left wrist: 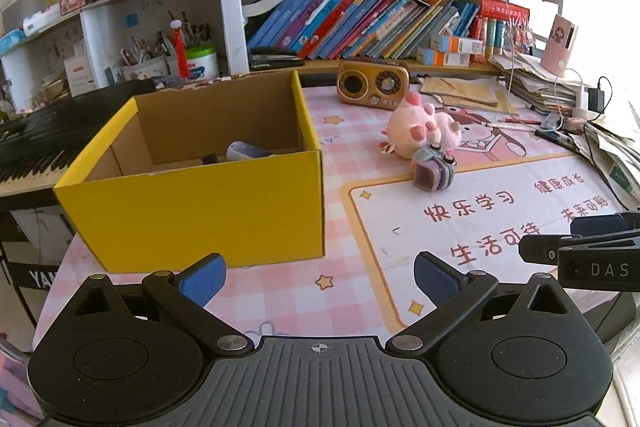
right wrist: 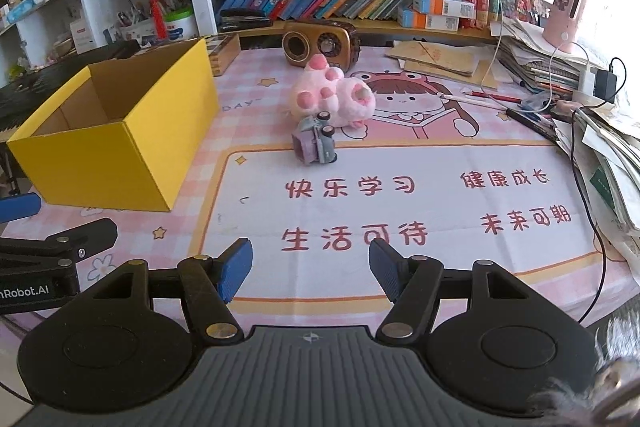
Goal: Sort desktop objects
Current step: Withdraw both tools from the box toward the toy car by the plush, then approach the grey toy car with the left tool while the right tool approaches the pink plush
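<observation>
A yellow cardboard box stands open on the pink desk mat, with a pale purple object and a small dark item inside. The box also shows in the right wrist view. A pink plush toy lies mid-desk, and a small purple-grey toy car lies tipped against it. My left gripper is open and empty in front of the box. My right gripper is open and empty over the mat, well short of the car.
A brown retro radio stands behind the plush. Bookshelves run along the back. Paper stacks, pens, cables and a charger crowd the right edge. A keyboard piano sits left of the box.
</observation>
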A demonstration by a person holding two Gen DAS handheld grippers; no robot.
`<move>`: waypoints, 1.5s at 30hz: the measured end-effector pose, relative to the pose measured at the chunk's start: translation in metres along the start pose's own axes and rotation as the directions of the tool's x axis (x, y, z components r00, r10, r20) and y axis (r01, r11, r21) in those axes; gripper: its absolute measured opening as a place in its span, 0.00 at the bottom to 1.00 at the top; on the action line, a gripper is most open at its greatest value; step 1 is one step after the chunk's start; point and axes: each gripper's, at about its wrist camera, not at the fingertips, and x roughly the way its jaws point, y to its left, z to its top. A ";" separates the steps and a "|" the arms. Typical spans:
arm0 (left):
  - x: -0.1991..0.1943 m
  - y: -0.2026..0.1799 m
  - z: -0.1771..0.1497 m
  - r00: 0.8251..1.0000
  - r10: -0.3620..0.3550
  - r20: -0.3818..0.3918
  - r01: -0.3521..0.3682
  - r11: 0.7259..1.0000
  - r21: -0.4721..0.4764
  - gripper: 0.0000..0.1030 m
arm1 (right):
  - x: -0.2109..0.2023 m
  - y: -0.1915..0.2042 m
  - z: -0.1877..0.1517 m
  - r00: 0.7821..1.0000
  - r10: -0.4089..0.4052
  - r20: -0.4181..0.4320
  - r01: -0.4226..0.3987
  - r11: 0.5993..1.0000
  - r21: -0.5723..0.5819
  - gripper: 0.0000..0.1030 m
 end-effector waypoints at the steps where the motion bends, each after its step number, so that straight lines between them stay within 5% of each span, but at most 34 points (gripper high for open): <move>1: 0.001 -0.002 0.001 1.000 -0.001 -0.001 0.001 1.000 0.003 0.99 | 0.001 -0.002 0.001 1.000 0.000 -0.001 0.000 1.000 0.002 0.61; 45: 0.075 -0.119 0.046 0.998 0.011 -0.060 -0.009 0.999 0.035 0.98 | 0.077 -0.113 0.064 0.994 0.099 -0.056 -0.102 0.993 -0.064 0.61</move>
